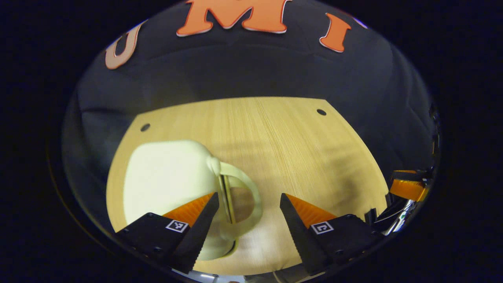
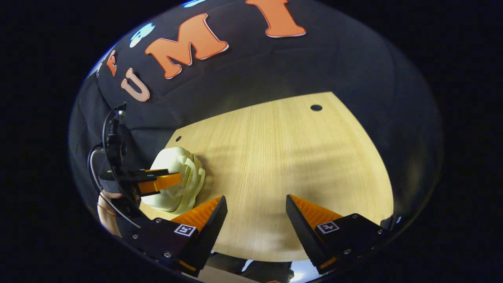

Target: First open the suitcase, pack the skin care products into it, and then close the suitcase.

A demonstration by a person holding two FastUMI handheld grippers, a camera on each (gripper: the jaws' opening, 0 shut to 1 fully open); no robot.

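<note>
Your left claw [image 1: 248, 204] is released, fingers straddling the handle of the small cream hard-shell suitcase [image 1: 165, 177] on the light wood bench [image 1: 298, 149]. Right claw [image 2: 256, 210] released w/ nothing between, over bare bench.

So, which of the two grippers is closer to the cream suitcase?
The left gripper: it is open around the suitcase handle, while the right gripper hangs over bare table.

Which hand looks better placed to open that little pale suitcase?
Left, probably. The left tool is open right at the suitcase, its handle between the fingers. The right tool is open over bare table, with the suitcase off to its side.
</note>
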